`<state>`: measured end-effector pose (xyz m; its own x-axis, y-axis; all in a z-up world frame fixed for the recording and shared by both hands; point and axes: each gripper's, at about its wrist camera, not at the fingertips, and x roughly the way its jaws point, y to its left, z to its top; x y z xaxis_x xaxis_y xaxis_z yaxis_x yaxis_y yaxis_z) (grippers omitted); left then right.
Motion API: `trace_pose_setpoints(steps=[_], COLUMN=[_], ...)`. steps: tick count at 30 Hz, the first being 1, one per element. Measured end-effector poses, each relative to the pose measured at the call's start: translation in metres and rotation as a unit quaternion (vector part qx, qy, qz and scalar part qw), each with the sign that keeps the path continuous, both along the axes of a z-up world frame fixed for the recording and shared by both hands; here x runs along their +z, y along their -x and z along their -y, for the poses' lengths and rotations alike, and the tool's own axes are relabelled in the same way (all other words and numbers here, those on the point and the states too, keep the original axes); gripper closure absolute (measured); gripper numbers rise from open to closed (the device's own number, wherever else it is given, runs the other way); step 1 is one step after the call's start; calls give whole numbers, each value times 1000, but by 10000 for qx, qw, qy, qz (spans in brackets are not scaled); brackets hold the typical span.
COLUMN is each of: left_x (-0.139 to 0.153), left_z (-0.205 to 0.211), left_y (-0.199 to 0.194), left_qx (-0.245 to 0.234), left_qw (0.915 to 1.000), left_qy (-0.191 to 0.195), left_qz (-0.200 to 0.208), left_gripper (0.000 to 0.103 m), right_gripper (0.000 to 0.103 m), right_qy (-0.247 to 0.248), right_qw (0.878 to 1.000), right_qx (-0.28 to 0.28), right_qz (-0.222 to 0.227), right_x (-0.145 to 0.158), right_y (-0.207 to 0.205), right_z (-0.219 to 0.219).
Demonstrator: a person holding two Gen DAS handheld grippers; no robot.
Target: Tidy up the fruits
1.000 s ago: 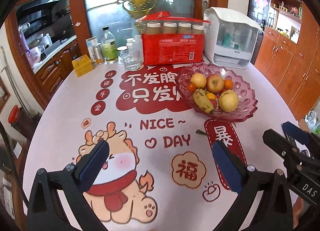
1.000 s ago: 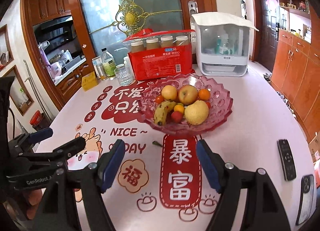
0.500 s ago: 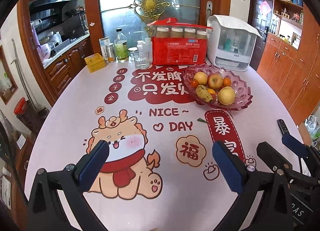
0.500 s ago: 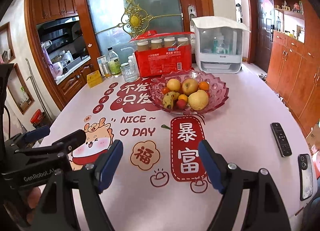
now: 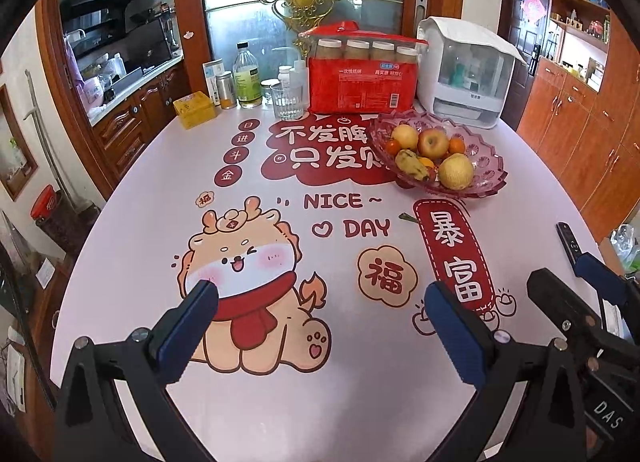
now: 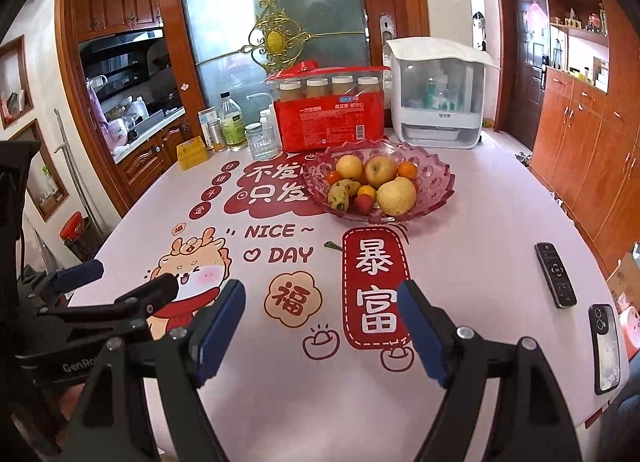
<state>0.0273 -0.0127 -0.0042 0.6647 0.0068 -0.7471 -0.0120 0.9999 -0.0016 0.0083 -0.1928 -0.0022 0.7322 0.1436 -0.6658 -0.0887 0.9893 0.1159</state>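
**Both grippers over the near table edge, jaws wide, nothing held**

The left gripper [image 5: 320, 306] sits above the near part of the table [image 5: 168, 198], pitched downward toward the printed cloth. Its blue-padded fingers stand wide apart with only the cartoon dragon print between them; nothing gripped. The right gripper [image 6: 322, 302] is just beside it on the right, tilted down at a similar angle, jaws likewise wide and empty, framing the red banner print. Each tool shows at the edge of the other's view: they lie side by side, apart, not touching.

The pink glass fruit bowl [image 6: 436, 186] stands on the far right half of the table, well apart from both grippers. In it: a red-yellow apple [image 6: 379, 170], a large yellow pear [image 6: 396, 196] on the near side, a spotted banana [image 6: 342, 192], an orange [image 6: 407, 170], a second yellow round fruit [image 6: 349, 167] at the far left, plus small red and orange fruits too small to name.

Behind the bowl: a red pack of paper cups [image 6: 332, 124], a white lidded cabinet-style appliance [image 6: 438, 102], a drinking glass [image 6: 262, 144], bottles. On the near right, a remote control [image 6: 555, 274] and a phone [image 6: 606, 344] lie flat.
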Motion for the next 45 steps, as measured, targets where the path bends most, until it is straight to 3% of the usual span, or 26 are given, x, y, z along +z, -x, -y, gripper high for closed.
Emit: trace_pose_setpoints(steps=[45], left_x=[-7], left_z=[5], left_y=[2], left_qx=[-41], left_qw=[9999], left_qy=[96], left_qz=[-114], left_gripper=[1], right_gripper=[24], right_qy=[-44], right_qw=[10000], right_qx=[-30], right_qz=[-35], right_x=[-2], right_y=[5], right_z=[3])
